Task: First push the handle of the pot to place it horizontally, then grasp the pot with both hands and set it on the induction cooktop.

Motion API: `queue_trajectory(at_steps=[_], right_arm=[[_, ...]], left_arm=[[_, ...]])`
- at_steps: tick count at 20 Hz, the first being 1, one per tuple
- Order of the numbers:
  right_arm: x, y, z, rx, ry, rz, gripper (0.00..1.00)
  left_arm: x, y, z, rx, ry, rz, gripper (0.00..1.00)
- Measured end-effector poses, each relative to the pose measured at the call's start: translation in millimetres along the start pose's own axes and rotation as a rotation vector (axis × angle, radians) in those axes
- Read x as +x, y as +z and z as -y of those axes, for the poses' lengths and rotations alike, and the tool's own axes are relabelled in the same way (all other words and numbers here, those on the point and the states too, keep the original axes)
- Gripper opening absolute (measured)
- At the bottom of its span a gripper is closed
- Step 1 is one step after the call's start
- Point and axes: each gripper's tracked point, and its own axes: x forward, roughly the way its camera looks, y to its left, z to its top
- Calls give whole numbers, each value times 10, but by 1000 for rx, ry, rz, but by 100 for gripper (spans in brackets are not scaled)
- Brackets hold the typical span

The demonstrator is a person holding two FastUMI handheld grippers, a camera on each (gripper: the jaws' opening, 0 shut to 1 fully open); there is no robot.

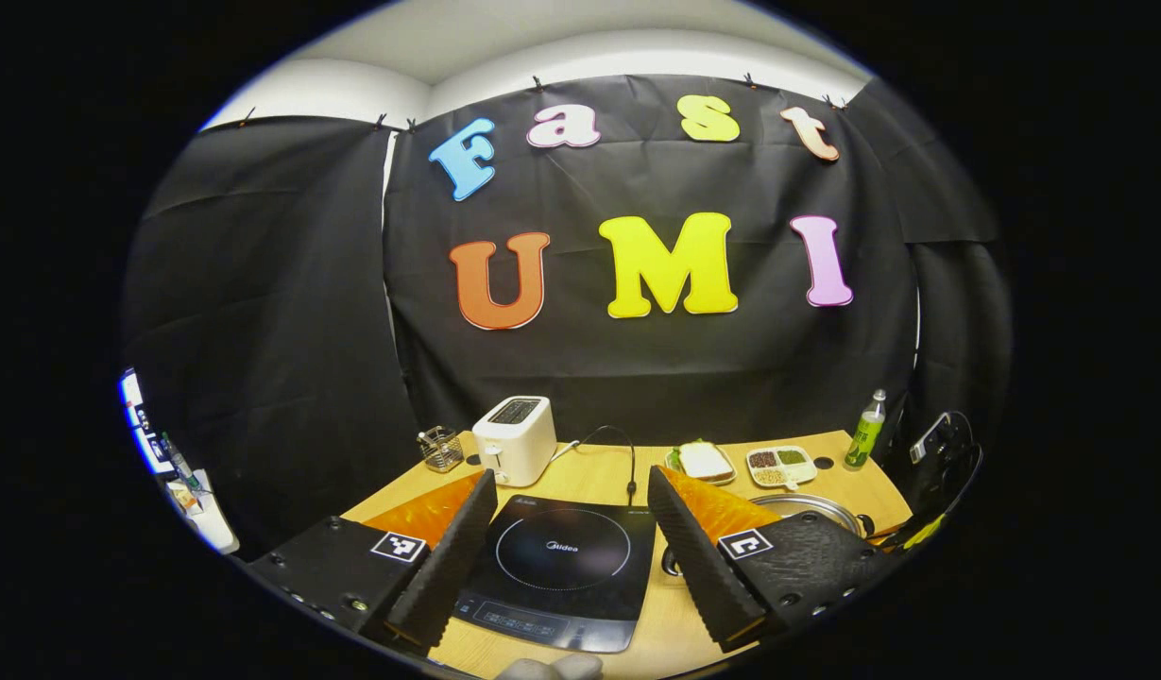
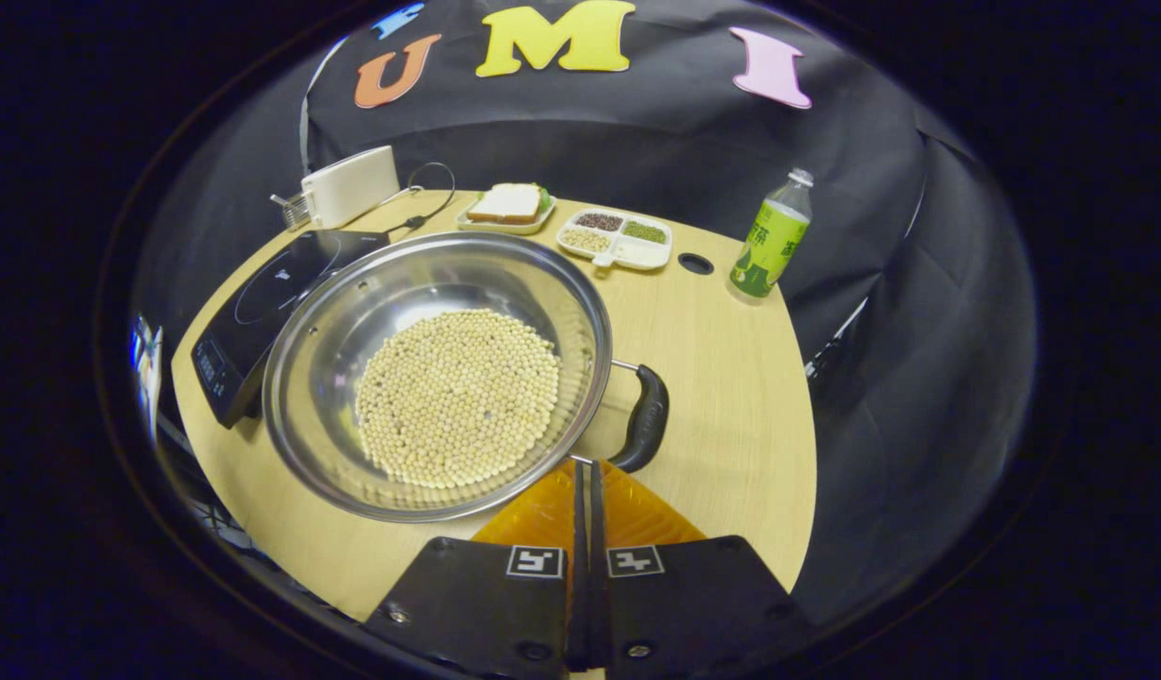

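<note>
A wide steel pot (image 2: 339, 331) holding pale soybeans (image 2: 457, 397) sits on the wooden table, just right of the black induction cooktop (image 2: 268, 302). Its black handle (image 2: 644, 420) sticks out at the near right rim. My right gripper (image 2: 585, 469) is shut, its tips at the pot's near rim beside the handle's lower wire. In the left gripper view my left gripper (image 1: 571, 477) stands wide open above the cooktop (image 1: 561, 567), nothing between its fingers. The pot's rim (image 1: 807, 505) peeks out behind the right finger.
At the back of the table stand a white toaster (image 1: 514, 439) with its cord, a wire basket (image 1: 440, 449), a plate of bread (image 2: 507, 203), a divided tray of grains (image 2: 616, 238) and a green bottle (image 2: 769, 241). The table edge curves close on the right.
</note>
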Motion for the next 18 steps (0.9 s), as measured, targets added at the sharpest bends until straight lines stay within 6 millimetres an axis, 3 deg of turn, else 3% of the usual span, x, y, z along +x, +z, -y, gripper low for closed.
queue_trajectory(at_steps=[5,8,9,10,13,18], right_arm=[[-76,5,134,12,-41,52,4],[-146,81,139,31,-43,108,5],[-154,88,105,34,-35,116,19],[-182,119,106,43,-39,133,21],[-184,175,164,71,-67,163,85],[-83,235,205,159,-86,163,86]], left_arm=[[130,-109,193,19,-51,-12,96],[240,-274,352,32,-93,-21,96],[277,-336,423,28,-111,-29,96],[328,-427,486,22,-126,-47,96],[464,-619,665,30,-163,-71,96],[757,-1186,940,65,-205,-171,97]])
